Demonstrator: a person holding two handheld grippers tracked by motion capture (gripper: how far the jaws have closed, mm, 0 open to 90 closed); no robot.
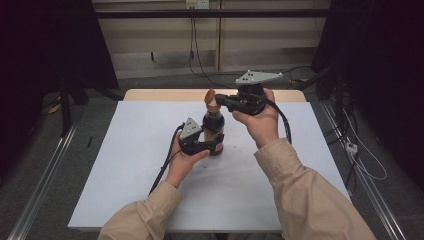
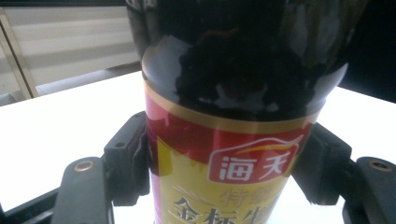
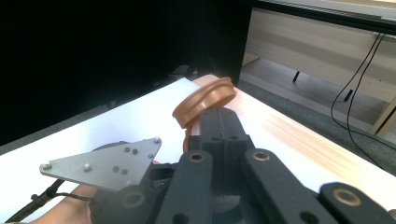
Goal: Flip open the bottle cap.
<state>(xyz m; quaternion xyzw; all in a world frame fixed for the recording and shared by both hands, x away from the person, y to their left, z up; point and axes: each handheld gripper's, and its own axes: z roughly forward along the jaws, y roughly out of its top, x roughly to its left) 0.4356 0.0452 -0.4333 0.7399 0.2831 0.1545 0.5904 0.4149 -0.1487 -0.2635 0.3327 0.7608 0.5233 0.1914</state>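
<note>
Both hands up at table centre, grippers clamped.
Left gripper [image 1: 212, 144] low, level, jaws pressed on either side of the bottle [image 1: 213, 127] body. Right gripper [image 1: 220, 101] higher, pointing left, jaws fully together at the flipped cap [image 1: 211, 99]. Forearms enter from below, sleeves tan.

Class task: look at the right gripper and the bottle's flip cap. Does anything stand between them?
Nothing visible does. The right gripper is shut right at the brown cap, which stands flipped open on the bottle. The left gripper clamps the bottle lower down, at its label, clear of the cap.
</note>
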